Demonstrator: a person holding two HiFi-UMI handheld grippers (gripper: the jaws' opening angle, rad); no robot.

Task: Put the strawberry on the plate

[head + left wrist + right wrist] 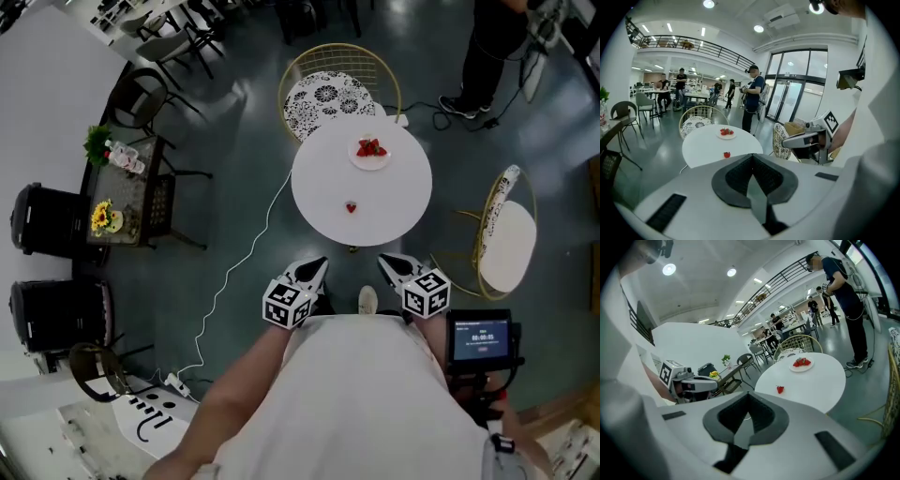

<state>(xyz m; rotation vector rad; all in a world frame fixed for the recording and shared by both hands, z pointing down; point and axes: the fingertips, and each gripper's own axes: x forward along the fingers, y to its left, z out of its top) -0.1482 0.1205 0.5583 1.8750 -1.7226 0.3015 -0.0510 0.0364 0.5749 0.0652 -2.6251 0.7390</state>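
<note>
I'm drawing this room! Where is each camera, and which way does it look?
Head view: on the person's head, looking steeply down at the round white table, plate of strawberries and lone strawberry; shows the person's white shirt, left gripper and right gripper.
Left gripper view: rides the left gripper, looks along its shut jaws at the table; right gripper shows at the right.
Right gripper view: rides the right gripper, jaws also shut; left gripper shows at the left.
Shared: both gripper views show table, plate, lone strawberry.

The head view looks steeply down on the round white table (323, 187) from high above. Both gripper views sit low, short of the table's near edge, and face across it. All three views share the table and its plate (732, 136).
</note>
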